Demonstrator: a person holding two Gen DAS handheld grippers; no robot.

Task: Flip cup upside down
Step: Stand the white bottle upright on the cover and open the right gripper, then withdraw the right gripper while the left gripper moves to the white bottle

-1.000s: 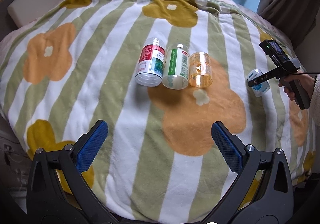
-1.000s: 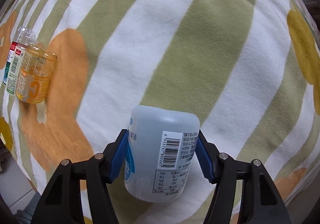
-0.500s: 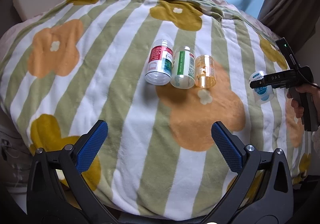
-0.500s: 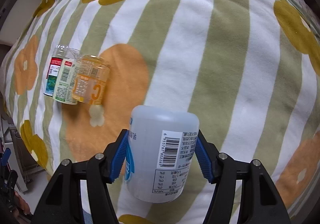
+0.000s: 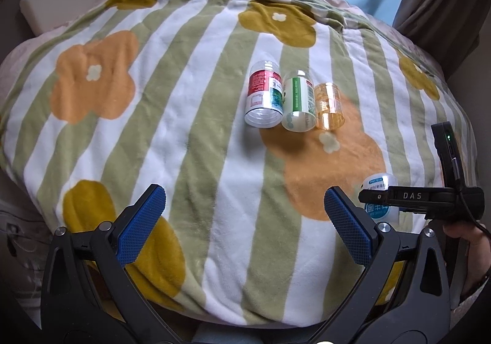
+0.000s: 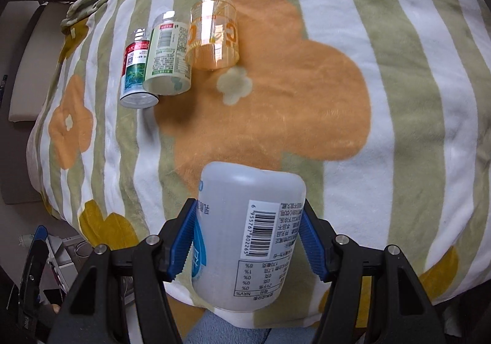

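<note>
Your right tool [image 6: 248,239] is clamping the white cup [image 6: 245,236] between its blue pads, gripping it across the label at mid-body. The cup's closed end is pointing away from the camera and its printed label is reading upside down in the right wrist view, so the flip is judged to be largely under way; the open end is not visible. The cup is hanging above the blanket [image 6: 399,83] at about 6 o'clock of the large orange flower, not yet set down. Remaining work, as judged: you are still needing to lower it and release.

Your left tool [image 5: 245,215] is standing wide open and empty.

Count: one cup in the grip; three bottles lying side by side at 11 o'clock — red-label bottle [image 6: 136,74], green-label bottle [image 6: 167,59], orange bottle [image 6: 213,34]. Two tools.
</note>
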